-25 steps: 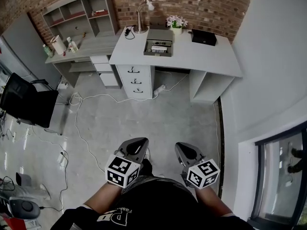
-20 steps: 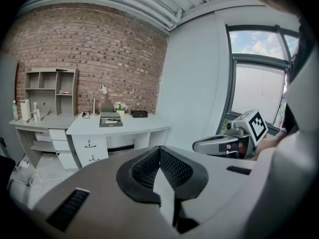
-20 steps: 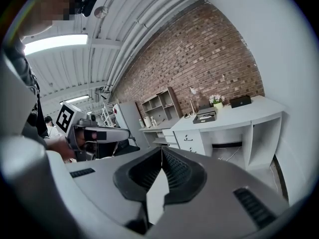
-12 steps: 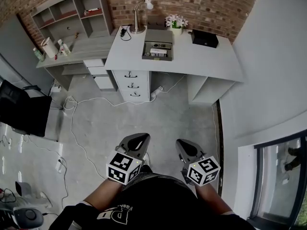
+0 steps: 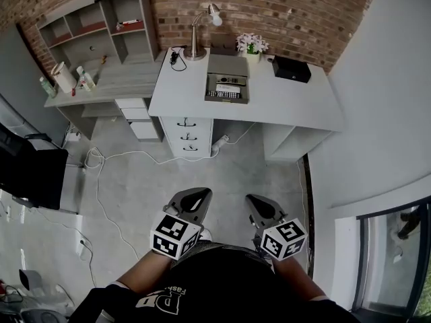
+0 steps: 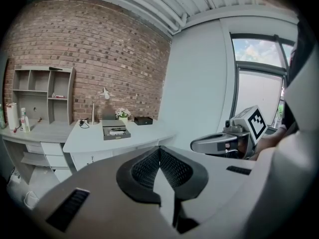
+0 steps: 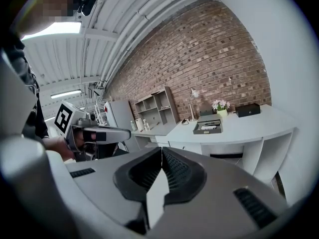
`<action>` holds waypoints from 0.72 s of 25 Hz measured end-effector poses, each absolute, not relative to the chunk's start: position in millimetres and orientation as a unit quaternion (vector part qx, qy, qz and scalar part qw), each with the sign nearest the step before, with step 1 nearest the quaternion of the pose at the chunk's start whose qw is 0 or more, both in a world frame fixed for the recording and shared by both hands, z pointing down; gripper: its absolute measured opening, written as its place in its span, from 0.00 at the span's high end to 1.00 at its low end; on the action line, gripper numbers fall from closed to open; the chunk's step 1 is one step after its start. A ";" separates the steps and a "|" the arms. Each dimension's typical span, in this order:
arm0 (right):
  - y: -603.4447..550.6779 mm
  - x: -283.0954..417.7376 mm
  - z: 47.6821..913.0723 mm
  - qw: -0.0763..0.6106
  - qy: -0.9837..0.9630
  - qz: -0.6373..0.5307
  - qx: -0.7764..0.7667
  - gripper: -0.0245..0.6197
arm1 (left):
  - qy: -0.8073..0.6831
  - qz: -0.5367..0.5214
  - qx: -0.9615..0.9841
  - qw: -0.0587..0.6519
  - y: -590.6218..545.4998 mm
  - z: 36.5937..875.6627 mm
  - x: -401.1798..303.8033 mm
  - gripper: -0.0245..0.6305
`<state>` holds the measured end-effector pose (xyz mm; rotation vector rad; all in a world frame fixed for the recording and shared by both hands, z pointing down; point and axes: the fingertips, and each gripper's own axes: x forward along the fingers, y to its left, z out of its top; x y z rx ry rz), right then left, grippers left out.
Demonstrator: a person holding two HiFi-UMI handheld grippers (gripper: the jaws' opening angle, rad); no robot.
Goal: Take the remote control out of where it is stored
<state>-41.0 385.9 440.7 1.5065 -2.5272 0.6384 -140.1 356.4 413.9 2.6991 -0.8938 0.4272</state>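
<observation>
Far ahead, a grey open box lies on the white desk, with small dark items in it; a remote-like strip shows at its front. The box also shows small in the left gripper view and the right gripper view. My left gripper and right gripper are held side by side at waist height over the floor, well short of the desk. Both are shut with nothing between their jaws, the left and the right alike.
On the desk stand a lamp, a flower pot and a black box; drawers sit below. A grey shelf desk is at the left, with cables on the floor and a black chair. A white wall runs along the right.
The person has walked toward the desk: the floor and chair have slid back and left in the head view. Both grippers keep their place in front of the body, still shut.
</observation>
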 end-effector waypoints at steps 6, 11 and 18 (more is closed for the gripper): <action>372.8 -48.6 444.7 0.080 -0.828 0.218 0.511 0.95 | -0.301 0.142 0.932 0.145 334.4 418.9 -152.2 0.95; 368.5 -46.3 448.4 0.084 -0.820 0.225 0.519 0.95 | -0.293 0.148 0.931 0.158 332.4 430.4 -154.4 0.95; 357.1 -46.1 456.6 0.086 -0.821 0.233 0.514 0.95 | -0.298 0.153 0.928 0.166 324.6 438.2 -155.0 0.95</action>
